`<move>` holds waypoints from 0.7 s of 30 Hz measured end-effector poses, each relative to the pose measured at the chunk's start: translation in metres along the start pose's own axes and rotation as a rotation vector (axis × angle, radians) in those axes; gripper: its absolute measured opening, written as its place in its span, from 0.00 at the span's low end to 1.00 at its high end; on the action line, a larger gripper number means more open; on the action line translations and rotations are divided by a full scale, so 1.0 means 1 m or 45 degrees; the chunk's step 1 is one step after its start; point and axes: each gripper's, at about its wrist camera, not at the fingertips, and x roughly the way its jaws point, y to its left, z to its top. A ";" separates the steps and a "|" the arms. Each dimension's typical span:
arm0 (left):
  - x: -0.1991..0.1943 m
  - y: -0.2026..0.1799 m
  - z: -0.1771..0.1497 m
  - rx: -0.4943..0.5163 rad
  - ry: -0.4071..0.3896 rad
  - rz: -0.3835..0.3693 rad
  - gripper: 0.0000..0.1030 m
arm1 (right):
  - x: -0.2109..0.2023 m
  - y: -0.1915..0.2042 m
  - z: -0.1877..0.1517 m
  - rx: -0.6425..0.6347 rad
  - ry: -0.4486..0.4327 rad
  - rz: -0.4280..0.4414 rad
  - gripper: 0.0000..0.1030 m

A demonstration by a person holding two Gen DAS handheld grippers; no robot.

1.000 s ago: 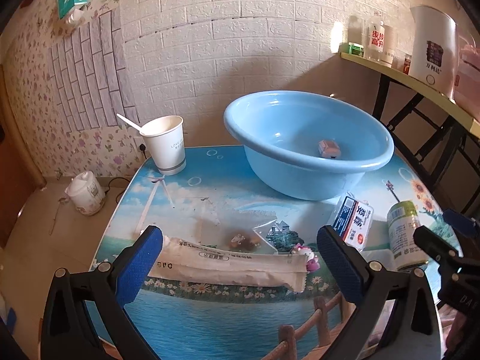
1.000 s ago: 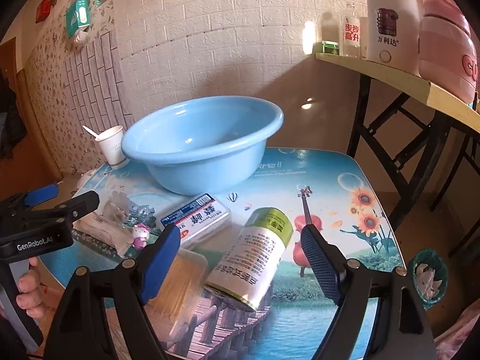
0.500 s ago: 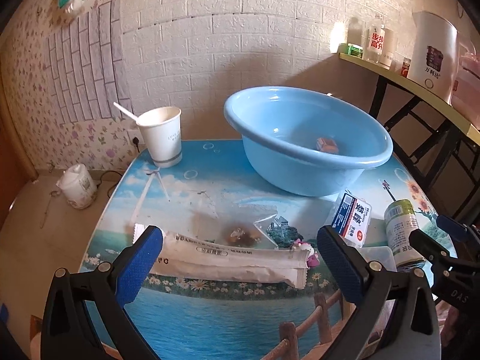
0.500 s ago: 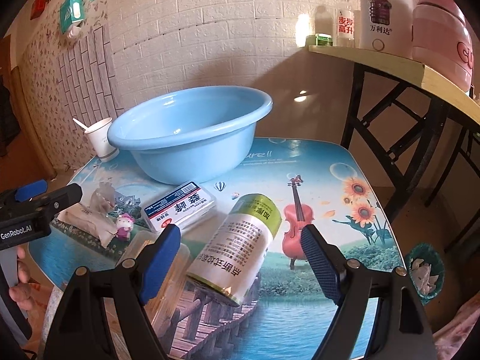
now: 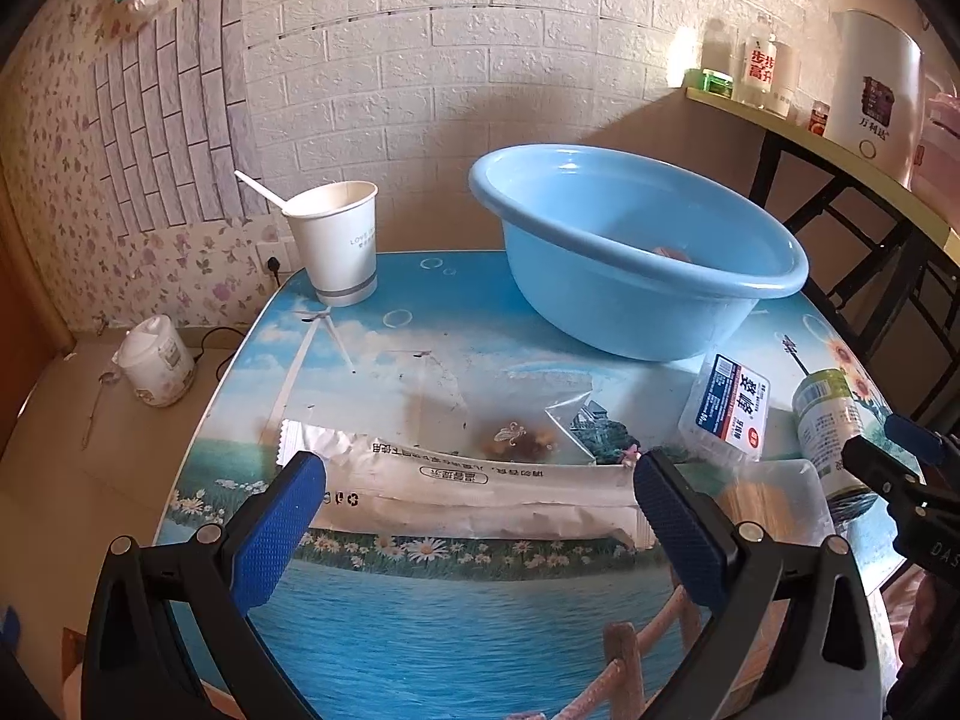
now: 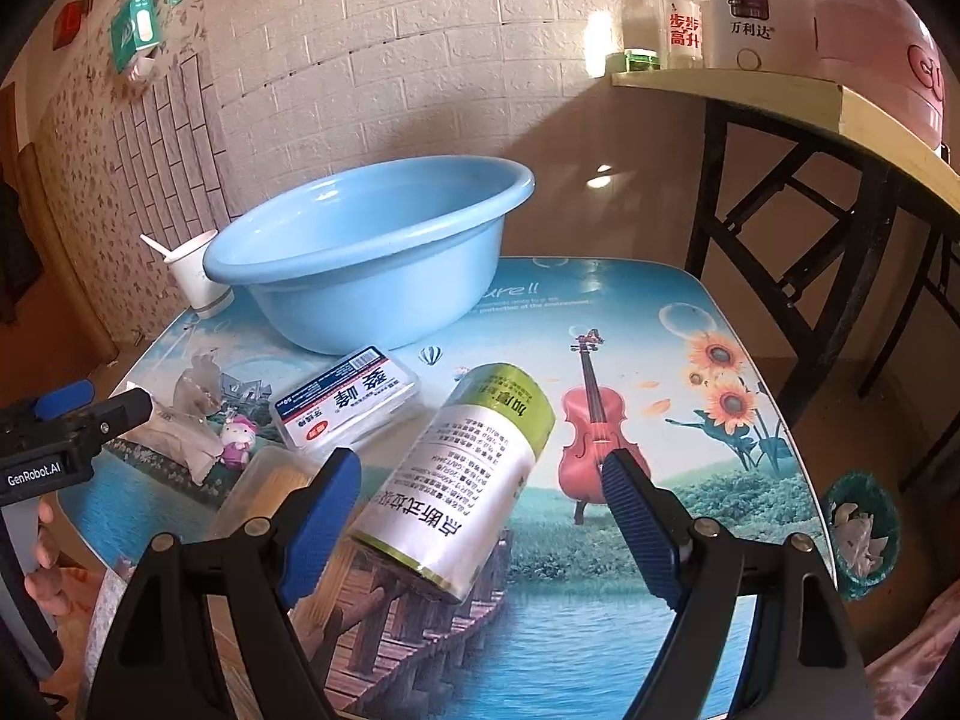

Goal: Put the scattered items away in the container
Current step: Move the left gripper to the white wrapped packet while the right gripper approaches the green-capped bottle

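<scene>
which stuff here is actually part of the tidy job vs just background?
Job:
blue basin (container)
green-capped can, lying down
flat white packet
labelled plastic box
clear box of sticks
pink cat figure
clear bag

Lying about:
paper cup with spoon
kettle and bottle on side shelf
jar on floor

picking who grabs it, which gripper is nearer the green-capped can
Right. The right gripper has its open jaws on either side of the can; the left gripper sits over the long white packet, off to the can's side.

left gripper [image 5: 480, 510] & right gripper [image 6: 483, 501]: black frames, blue ribbed pads, silver screws, white "GenRobot.AI" marking
</scene>
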 end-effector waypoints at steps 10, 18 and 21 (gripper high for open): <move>-0.003 0.012 -0.014 0.083 -0.024 0.005 1.00 | 0.006 0.003 -0.002 0.002 0.028 -0.014 0.81; 0.012 0.030 -0.016 0.029 0.029 -0.006 1.00 | 0.015 0.006 -0.004 0.001 0.061 -0.026 0.81; 0.015 0.025 -0.019 0.064 0.039 -0.014 1.00 | 0.017 0.005 -0.005 0.002 0.072 -0.031 0.81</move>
